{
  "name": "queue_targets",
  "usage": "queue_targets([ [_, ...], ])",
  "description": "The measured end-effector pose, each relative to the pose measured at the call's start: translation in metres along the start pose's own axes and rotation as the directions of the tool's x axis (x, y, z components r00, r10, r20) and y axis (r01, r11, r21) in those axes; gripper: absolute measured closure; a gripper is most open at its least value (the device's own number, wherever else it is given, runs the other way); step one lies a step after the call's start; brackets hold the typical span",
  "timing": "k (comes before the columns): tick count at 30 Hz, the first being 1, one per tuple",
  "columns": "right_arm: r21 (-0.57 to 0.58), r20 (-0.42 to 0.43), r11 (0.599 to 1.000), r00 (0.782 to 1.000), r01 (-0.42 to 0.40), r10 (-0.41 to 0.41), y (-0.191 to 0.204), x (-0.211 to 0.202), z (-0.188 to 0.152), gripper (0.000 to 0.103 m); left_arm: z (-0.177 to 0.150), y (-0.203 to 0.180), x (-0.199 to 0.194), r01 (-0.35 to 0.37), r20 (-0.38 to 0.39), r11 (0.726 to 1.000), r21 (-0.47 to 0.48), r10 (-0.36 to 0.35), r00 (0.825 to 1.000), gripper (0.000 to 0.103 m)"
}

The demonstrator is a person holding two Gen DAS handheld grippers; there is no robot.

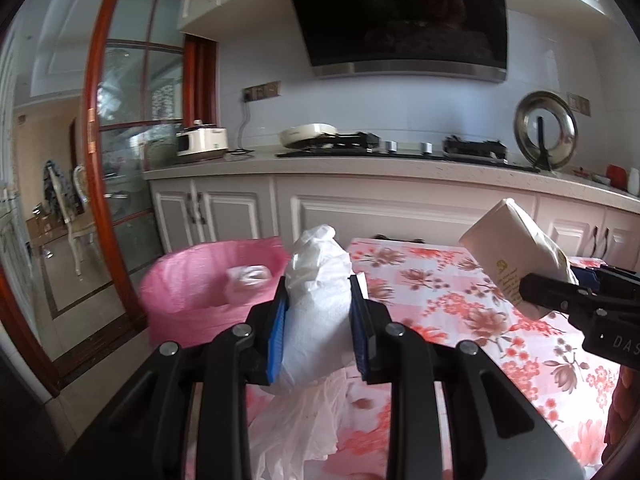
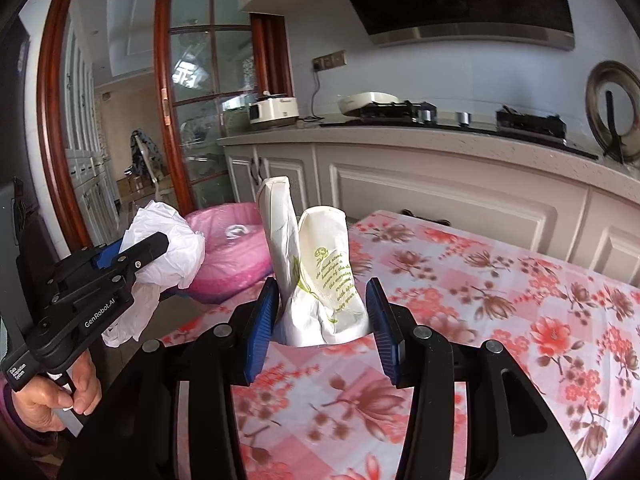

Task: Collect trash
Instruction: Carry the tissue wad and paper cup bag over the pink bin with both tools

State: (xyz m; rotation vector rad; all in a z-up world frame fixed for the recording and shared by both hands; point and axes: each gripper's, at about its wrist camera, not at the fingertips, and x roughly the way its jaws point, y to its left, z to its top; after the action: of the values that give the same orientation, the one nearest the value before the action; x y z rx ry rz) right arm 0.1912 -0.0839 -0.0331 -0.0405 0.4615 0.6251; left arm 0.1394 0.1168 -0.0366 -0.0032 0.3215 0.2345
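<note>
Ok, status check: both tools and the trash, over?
Left tool shut on white plastic bag. Right tool shut on paper wrapper. Pink-lined bin ahead, path open.

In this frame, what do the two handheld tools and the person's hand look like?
Both tools are matte black plastic with round silver pivot bolts and ribbed blue finger pads. The left tool carries white "GenRobot.AI" lettering and a small white label near its handle. The right tool shows white letters "DAS". A bare hand with a dark purplish sleeve grips the left handle.

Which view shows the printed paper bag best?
The right wrist view: the paper bag sits centred between the right tool fingers, green print readable. The left wrist view shows it at the right edge, tilted, partly hidden.
</note>
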Motion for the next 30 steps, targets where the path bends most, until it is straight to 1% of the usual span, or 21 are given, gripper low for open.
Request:
queue_targets([
  [5, -0.024, 0.009, 0.999, 0.999, -0.031, 0.031, 0.022, 0.010, 0.011, 0.059, -0.002, 0.033, -0.008, -0.052, 0.010, 0.998, -0.033, 0.053, 0.999, 0.076],
  [12, -0.074, 0.015, 0.993, 0.996, -0.087, 0.089, 0.058, 0.036, 0.031, 0.059, 0.000, 0.071, -0.011, -0.116, 0.031, 0.991, -0.064, 0.118, 0.993, 0.076],
  [15, -0.095, 0.015, 0.989, 0.993, -0.115, 0.117, 0.074, 0.051, 0.040, 0.059, 0.003, 0.086, -0.005, -0.142, 0.032, 0.987, -0.072, 0.145, 0.989, 0.076],
  [22, -0.131, 0.024, 0.977, 0.985, -0.165, 0.170, 0.099, 0.086, 0.064, 0.059, 0.017, 0.123, 0.009, -0.201, 0.051, 0.977, -0.077, 0.205, 0.978, 0.076],
  [30, -0.136, 0.007, 0.973, 0.982, -0.186, 0.189, 0.111, 0.130, 0.084, 0.059, 0.031, 0.149, 0.037, -0.216, 0.052, 0.974, -0.071, 0.220, 0.974, 0.076],
])
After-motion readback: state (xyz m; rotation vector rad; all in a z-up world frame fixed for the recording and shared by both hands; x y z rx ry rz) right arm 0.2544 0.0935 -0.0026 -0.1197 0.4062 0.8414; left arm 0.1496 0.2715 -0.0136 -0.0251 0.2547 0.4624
